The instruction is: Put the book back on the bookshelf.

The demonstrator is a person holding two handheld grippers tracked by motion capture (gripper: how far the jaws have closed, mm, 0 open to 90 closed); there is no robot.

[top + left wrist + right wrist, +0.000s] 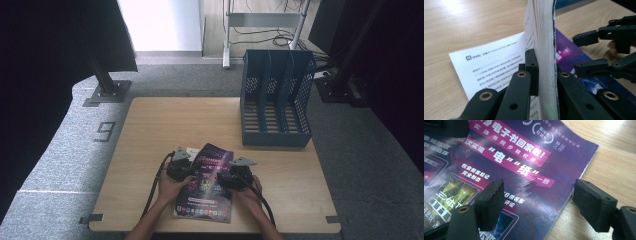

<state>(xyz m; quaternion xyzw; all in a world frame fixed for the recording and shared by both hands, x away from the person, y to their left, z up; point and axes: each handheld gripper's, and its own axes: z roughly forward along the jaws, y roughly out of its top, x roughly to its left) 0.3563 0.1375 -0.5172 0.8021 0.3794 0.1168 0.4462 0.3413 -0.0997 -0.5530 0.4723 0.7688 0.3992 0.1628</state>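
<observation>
On the near half of the wooden table (150,130) lies the purple-covered magazine (207,182), between my two tools. At its left edge, my left gripper (186,169) is clamped on a lifted sheaf of its pages (545,50). My right gripper (226,176) hovers over the cover, jaws wide, holding nothing. Beyond stands a blue file rack (276,97).

You work in lab or recording studio space, not home. Light wooden table (150,130) stands on grey speckled carpet (65,145), number marker (105,131) taped on floor beside you. Black metal frame post on bolted foot plate (106,90), dark curtains (45,65), loose black cables (265,35) under white trolley legs (227,35). Blue perforated plastic file rack (276,100) adds office touch.
</observation>
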